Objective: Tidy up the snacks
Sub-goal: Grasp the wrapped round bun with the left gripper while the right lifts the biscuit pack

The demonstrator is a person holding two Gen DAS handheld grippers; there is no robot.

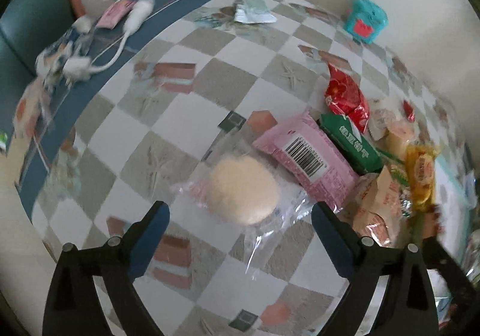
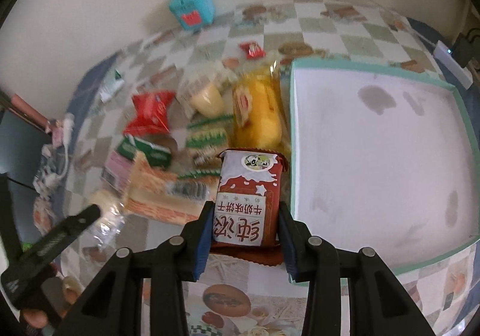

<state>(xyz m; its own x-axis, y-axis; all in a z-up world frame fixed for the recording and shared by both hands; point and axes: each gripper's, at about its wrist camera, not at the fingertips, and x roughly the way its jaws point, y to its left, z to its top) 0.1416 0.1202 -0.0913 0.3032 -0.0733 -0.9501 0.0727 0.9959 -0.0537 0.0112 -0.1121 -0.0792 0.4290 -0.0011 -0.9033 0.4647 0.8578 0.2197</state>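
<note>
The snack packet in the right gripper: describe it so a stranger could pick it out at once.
Find the big white tray with the mint-green rim on the checkered tablecloth. Just off its left edge, beside the snack pile, the right gripper is shut on a brown-and-white biscuit packet. Unlike its neighbours, it carries large white characters and a round cow sticker.

Tray point(image 2: 375, 156) interior free; snack pile point(image 2: 204, 126) crowds its left rim.
</note>
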